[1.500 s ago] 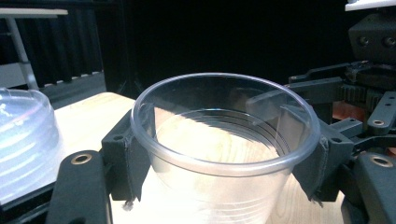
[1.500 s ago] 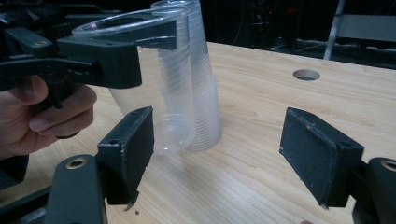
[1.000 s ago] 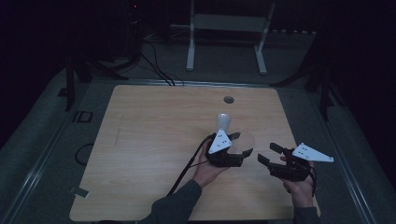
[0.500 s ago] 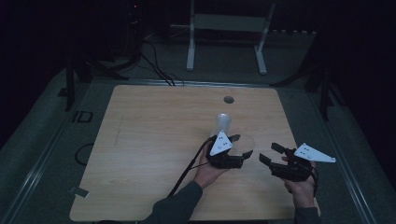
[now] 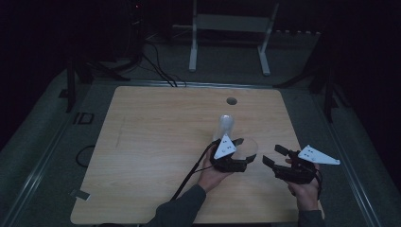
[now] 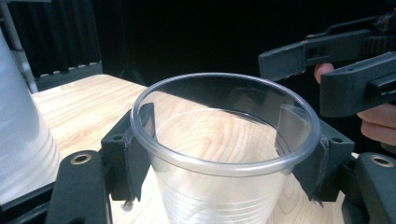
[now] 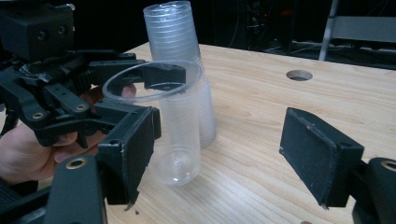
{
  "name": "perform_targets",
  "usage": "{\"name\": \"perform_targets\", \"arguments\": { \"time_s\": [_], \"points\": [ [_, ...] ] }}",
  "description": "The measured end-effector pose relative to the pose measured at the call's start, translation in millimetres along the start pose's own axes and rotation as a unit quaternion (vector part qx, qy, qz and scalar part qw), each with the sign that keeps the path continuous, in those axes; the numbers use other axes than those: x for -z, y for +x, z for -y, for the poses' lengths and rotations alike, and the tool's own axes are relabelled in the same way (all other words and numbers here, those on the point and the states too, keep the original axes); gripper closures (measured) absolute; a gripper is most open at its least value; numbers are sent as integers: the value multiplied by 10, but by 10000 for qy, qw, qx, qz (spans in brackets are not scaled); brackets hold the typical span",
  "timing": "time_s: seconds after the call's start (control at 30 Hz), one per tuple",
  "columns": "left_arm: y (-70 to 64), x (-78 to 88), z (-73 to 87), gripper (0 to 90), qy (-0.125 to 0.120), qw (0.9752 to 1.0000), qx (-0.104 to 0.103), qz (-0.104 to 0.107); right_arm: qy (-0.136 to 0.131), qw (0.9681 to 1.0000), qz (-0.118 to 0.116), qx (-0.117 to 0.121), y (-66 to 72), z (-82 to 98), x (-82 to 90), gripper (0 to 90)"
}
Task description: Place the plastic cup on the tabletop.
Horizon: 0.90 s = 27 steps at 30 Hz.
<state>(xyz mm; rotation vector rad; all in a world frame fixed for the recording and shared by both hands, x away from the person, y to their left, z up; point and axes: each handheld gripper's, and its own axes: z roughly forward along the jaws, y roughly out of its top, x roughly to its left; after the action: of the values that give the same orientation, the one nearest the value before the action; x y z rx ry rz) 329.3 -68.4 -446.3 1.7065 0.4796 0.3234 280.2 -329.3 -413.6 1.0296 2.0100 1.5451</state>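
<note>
The wooden table (image 5: 156,156) is the big stage here, lit against a dark room, with a round cable hole (image 5: 231,100) near its far edge. On it, right of centre, stands the stack of clear plastic cups (image 7: 180,60), upside down with the bases at the top and the rims down on the wood. Just beside that stack, on the near side, stands the single clear cup (image 6: 224,154), upright, mouth open to the ceiling, base on the table.

The left gripper (image 5: 236,153) has that single cup clamped between its two black pads, one on each side just under the rim; the left gripper view shows both pads pressed to the wall. So one cup stands apart from the stack and is in hand, by my reading. Where it is meant to go is not something the pictures tell me, so placing it, and perhaps pulling further cups, looks like the remaining work.

Off to the right, the right gripper (image 5: 275,157) hovers near the cup with its jaws spread wide and nothing between them, ready to help but touching nothing.

Writing now: at the left of the table, off the wood, a pale mark (image 5: 83,117) seems to read "ID". The cups carry no print that I can make out.
</note>
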Motion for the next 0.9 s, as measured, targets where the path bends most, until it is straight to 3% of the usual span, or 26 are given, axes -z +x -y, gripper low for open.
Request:
{"name": "perform_targets", "arguments": {
  "time_s": [0.9],
  "points": [
    [8, -188, 206, 289, 294, 9995, -3, -117, 28, 10000, -16, -12, 2, 14, -15, 259]
  ]
}}
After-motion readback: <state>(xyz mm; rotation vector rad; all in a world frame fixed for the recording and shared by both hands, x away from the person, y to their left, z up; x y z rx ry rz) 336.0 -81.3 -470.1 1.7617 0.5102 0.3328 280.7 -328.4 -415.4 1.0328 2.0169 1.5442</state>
